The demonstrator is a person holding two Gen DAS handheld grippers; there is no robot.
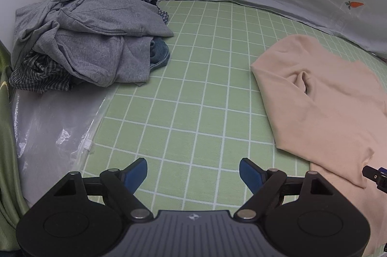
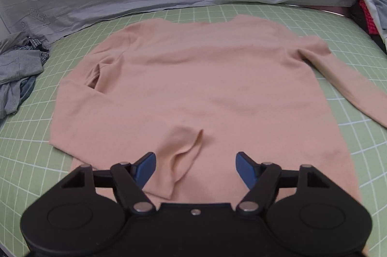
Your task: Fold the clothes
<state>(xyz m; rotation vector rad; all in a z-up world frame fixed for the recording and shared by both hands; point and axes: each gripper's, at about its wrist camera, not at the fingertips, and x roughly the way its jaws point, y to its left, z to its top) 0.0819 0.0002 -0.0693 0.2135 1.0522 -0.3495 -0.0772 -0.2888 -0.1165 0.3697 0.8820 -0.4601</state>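
The peach sweater (image 2: 193, 78) is spread flat on the green checked sheet (image 2: 29, 148), directly ahead of and beneath the right gripper (image 2: 195, 166), whose blue fingers (image 2: 145, 168) are held wide apart over the hem, nothing pinched. The left gripper (image 1: 193, 172) is likewise spread, with only sheet between its fingers; a pile of grey clothes (image 1: 89, 32) is seen beyond its left finger.

both wrist views low over sweater (image 2: 193, 78)

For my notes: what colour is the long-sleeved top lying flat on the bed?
The top is plain peach-pink; the right wrist view shows it best.
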